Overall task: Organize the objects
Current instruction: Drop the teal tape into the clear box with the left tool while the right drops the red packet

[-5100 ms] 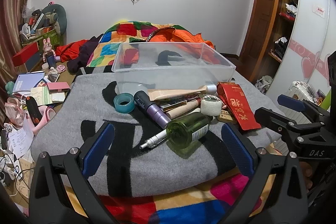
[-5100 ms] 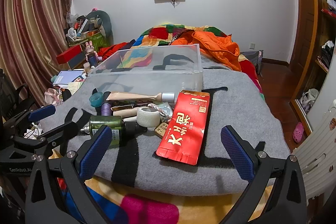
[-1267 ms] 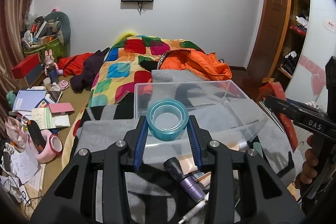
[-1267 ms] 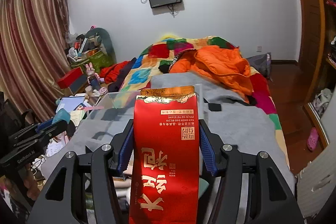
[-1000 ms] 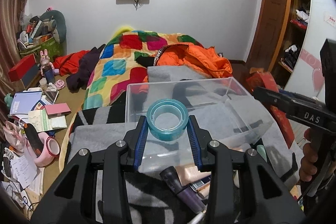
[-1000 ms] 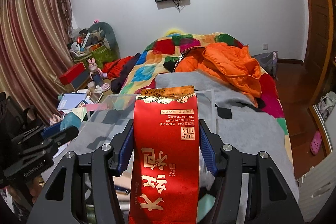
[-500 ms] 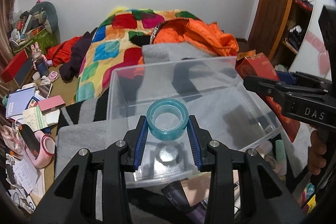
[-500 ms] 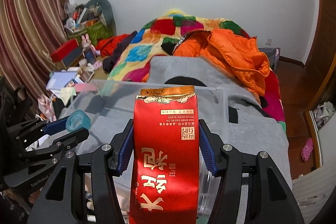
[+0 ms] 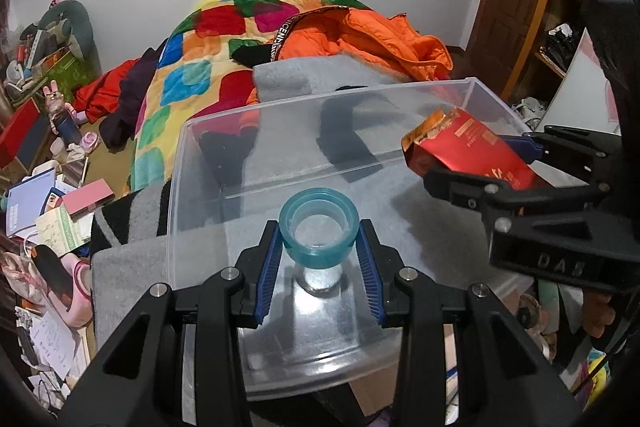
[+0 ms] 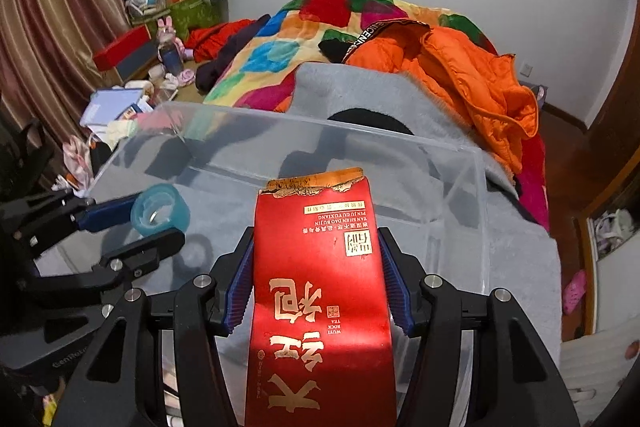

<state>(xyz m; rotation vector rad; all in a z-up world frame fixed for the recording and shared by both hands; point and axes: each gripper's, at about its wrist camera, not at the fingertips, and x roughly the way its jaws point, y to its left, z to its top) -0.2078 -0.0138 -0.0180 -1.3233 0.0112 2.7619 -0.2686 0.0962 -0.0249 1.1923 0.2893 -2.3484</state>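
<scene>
The clear plastic bin (image 9: 208, 187) sits on the grey blanket (image 9: 132, 259) spread over the bed, and both of your loads hang above its open top. Taking that bin as your landmark and reading from its left side across: off its left wall, down on the floor, lies a litter of papers and a pink box (image 9: 86, 197), well apart from the bin. Over the near-left part of the bin your left hand-held gripper (image 9: 318, 251) has its blue pads (image 9: 269, 267) pressed against the two sides of the teal tape roll (image 9: 318, 227), pinching it with the hole facing roughly toward the camera; the roll sits above the bin floor, not touching it, and a pale reflection shows on the plastic below it. The right wrist view shows the same roll (image 10: 160, 209) at the bin's left wall, inside the rim line. Over the bin's right half, your right hand-held gripper (image 10: 316, 287) is clamped on the red tea packet (image 10: 320, 287), its pads gripping both long edges, with the torn gold end pointing toward the bin's far wall. From the left wrist view that packet (image 9: 468, 151) tilts over the bin's right rim. Beyond the bin's far wall lie the orange jacket (image 10: 460, 75) and the patchwork quilt (image 9: 208, 39)
</scene>
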